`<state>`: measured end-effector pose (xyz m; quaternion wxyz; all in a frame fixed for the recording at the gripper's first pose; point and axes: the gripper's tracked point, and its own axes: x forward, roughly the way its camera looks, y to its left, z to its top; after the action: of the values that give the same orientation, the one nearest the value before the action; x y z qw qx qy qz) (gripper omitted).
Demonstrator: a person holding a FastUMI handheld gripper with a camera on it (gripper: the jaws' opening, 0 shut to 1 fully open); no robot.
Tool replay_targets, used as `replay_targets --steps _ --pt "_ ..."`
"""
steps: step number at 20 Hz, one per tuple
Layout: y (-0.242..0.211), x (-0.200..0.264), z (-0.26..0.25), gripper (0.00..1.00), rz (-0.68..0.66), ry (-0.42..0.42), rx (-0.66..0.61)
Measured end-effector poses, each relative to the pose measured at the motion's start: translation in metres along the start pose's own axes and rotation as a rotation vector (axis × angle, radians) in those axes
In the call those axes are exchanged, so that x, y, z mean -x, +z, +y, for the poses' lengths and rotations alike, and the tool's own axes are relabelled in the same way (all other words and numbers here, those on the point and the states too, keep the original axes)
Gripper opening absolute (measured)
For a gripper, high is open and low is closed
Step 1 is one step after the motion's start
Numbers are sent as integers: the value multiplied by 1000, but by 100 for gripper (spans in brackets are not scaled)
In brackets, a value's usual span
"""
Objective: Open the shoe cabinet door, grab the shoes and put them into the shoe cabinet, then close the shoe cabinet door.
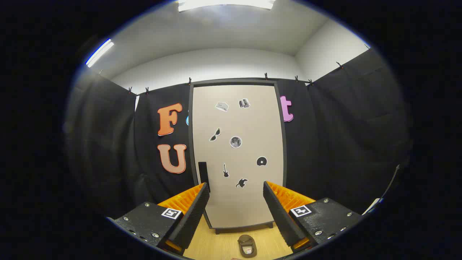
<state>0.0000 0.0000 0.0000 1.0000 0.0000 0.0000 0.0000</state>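
Note:
A tall shoe cabinet (238,119) stands straight ahead against the booth wall, its beige door shut inside a dark frame. Several small stickers dot the door. A dark handle (203,173) sits on the door's left edge, just above my left fingertip. A brown shoe (247,245) lies on the wooden floor (213,245) in front of the cabinet, low between my fingers. My gripper (236,189) is open, well short of the cabinet, with nothing between its fingers.
Black cloth walls close in on both sides of the cabinet. A white wall and ceiling lights rise above. A pale object (373,206) and a thin cable show low on the right, beyond the right finger.

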Motion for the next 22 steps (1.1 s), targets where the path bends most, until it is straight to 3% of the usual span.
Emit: replay_targets --steps 22 --pt "-7 -14 28 94 4 30 -1"
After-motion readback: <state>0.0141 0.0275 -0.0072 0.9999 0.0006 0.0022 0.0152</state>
